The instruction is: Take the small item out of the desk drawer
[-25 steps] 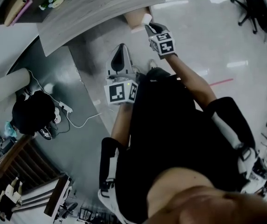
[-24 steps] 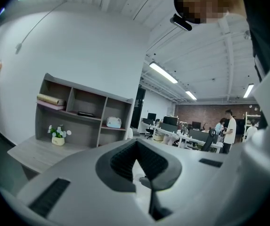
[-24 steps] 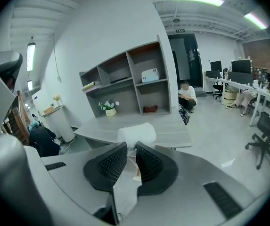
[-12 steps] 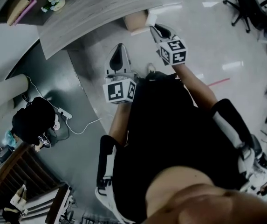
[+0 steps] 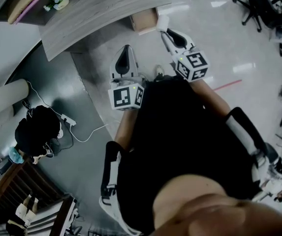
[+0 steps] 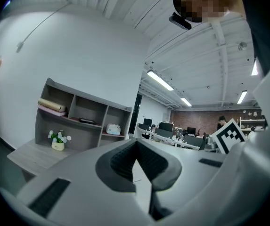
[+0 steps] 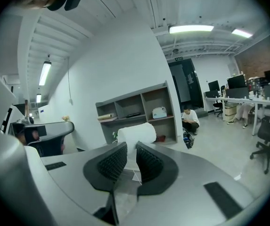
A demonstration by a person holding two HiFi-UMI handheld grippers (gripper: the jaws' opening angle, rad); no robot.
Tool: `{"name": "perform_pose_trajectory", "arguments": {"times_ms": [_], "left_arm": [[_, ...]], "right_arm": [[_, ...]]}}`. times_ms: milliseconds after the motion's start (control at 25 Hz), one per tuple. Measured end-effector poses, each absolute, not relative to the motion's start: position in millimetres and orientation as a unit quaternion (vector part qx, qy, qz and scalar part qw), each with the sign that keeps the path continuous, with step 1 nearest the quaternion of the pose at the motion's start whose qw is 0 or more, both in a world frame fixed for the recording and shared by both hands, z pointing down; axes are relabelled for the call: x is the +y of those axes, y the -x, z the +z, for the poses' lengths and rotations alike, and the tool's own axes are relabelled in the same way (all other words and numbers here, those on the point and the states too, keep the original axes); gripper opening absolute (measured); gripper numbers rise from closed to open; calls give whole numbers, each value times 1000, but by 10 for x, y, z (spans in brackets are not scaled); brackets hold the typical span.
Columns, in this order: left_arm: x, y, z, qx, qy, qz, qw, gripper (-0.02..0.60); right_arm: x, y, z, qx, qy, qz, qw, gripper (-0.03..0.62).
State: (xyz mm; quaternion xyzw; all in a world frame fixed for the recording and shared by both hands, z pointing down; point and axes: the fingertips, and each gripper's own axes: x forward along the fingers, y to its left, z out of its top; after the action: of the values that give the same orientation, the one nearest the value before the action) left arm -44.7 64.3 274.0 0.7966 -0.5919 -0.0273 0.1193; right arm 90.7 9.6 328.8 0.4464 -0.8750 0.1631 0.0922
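Observation:
In the head view my right gripper (image 5: 166,32) is shut on a small white item (image 5: 163,22), held up just right of the open tan desk drawer (image 5: 143,19) under the grey wooden desk (image 5: 101,6). The right gripper view shows the white, roll-like item (image 7: 136,134) pinched between the dark ribbed pads (image 7: 112,163) of the right gripper (image 7: 130,162), sticking out past them. My left gripper (image 5: 126,54) hangs lower, over the floor below the desk edge. In the left gripper view the left gripper (image 6: 135,160) has its jaws closed together with nothing between them.
A grey shelf unit (image 6: 78,119) with a small flower pot (image 6: 57,145) stands at the desk's end. Someone crouches on the dark floor (image 5: 35,132) at left beside a white cable (image 5: 89,129). Office chairs (image 5: 261,4) stand far right.
My right gripper has drawn back to the right and towards me, away from the drawer, carrying the white item. The left gripper has barely moved.

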Motion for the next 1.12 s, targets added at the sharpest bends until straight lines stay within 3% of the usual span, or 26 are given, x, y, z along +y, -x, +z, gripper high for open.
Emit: {"name": "perform_pose_trajectory", "arguments": {"times_ms": [1120], "left_arm": [[459,493,2774,-578,-807,-25,115,-2]], "right_arm": [[219,-794,3010,-886,-436,141,77,60]]}}
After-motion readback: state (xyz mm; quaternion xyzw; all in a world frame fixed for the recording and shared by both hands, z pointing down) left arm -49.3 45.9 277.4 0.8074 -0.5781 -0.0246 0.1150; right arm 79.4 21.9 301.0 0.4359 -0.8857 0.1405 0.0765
